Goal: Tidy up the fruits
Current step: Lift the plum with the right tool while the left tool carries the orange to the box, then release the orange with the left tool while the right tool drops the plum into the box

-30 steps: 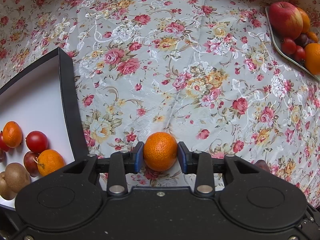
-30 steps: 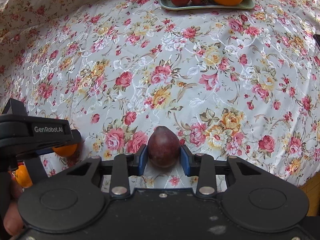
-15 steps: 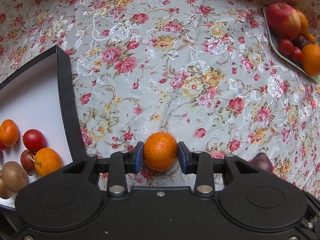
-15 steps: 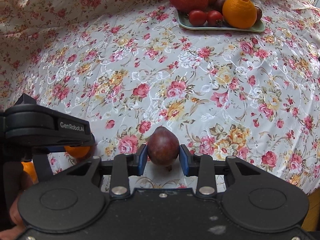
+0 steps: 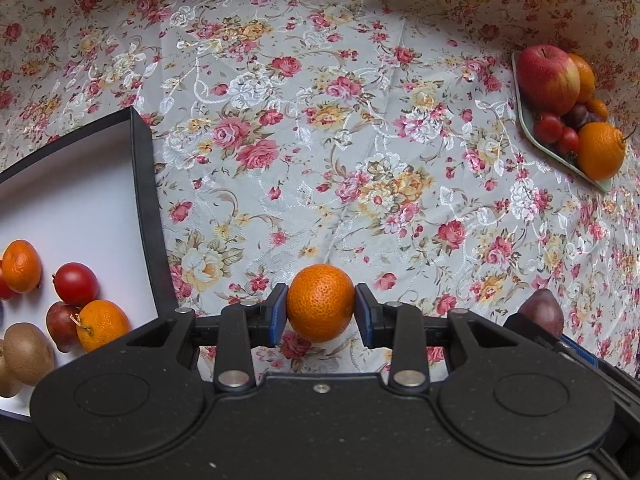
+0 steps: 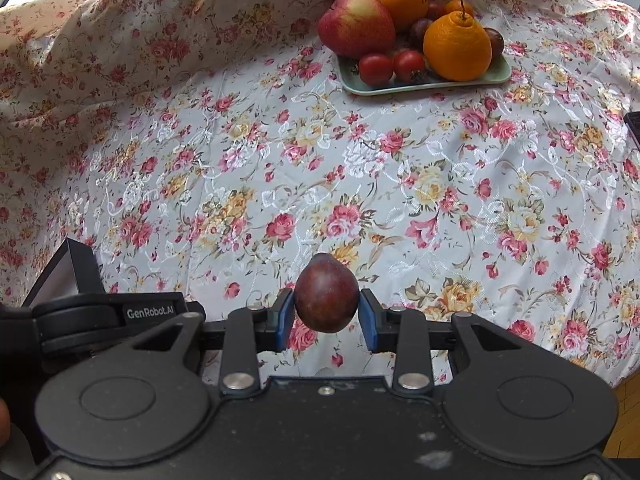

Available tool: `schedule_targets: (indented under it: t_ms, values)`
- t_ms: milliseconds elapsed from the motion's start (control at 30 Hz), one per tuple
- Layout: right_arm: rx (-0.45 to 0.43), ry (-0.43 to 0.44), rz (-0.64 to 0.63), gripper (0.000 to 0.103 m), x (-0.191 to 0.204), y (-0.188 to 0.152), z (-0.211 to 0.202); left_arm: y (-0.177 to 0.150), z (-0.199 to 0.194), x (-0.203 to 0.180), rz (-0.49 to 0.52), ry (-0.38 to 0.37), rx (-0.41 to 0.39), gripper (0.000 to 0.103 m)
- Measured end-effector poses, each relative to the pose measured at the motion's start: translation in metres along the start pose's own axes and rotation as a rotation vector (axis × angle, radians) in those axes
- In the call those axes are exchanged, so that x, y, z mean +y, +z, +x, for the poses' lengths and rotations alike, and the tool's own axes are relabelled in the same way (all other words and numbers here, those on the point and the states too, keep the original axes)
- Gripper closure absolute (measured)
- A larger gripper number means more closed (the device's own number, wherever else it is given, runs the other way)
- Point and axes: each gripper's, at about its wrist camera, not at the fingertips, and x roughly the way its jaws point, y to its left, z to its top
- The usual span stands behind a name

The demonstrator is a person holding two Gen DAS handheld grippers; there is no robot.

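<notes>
An orange mandarin [image 5: 320, 300] sits between the blue pads of my left gripper [image 5: 320, 309], which is shut on it, jaws still closing a little, above the floral cloth. My right gripper [image 6: 326, 310] is shut on a dark red plum [image 6: 326, 294], also held off the cloth. In the left wrist view the plum [image 5: 542, 311] shows at the lower right, close beside the left gripper. The left gripper's body [image 6: 112, 315] appears at the lower left of the right wrist view. Both grippers point steeply down.
A black box [image 5: 146, 200] with a white floor stands at the left, holding mandarins, red fruits and kiwis. A pale green plate [image 6: 424, 86] at the far side carries an apple, oranges, tomatoes and plums. Floral cloth [image 5: 360, 140] covers the table between them.
Both grippers have risen from the cloth with their fruits still gripped. In the right wrist view the plate has come fully into sight. The plum has appeared at the left view's lower right.
</notes>
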Motion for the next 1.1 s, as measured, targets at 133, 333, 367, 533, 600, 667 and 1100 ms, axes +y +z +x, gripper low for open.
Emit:
schedule_targets:
  t_ms: [133,333,367,533,600,667,1100]
  values:
    - [-0.022,-0.014,0.0,0.067,0.005,0.004,-0.006,0.002,-0.012,0.014,-0.031,0.004,-0.034,0.059]
    - [-0.044,-0.024,-0.006,0.067,0.022,0.009,-0.013,0.006,-0.028,0.039,-0.067,0.058,-0.106,0.059]
    - [-0.05,-0.024,-0.015,0.067,0.027,0.009,-0.014,0.005,-0.031,0.044,-0.074,0.066,-0.115,0.059]
    - [-0.081,-0.016,-0.097,0.067,0.059,0.004,-0.018,0.001,-0.045,0.078,-0.129,0.086,-0.15,0.059]
    - [-0.078,0.0,-0.123,0.067,0.072,0.001,-0.018,-0.001,-0.05,0.092,-0.148,0.099,-0.165,0.059]
    - [-0.073,0.021,-0.145,0.067,0.087,-0.003,-0.018,-0.002,-0.054,0.105,-0.168,0.126,-0.182,0.059]
    - [-0.08,0.154,-0.284,0.067,0.173,-0.034,-0.02,-0.01,-0.068,0.184,-0.322,0.203,-0.212,0.059]
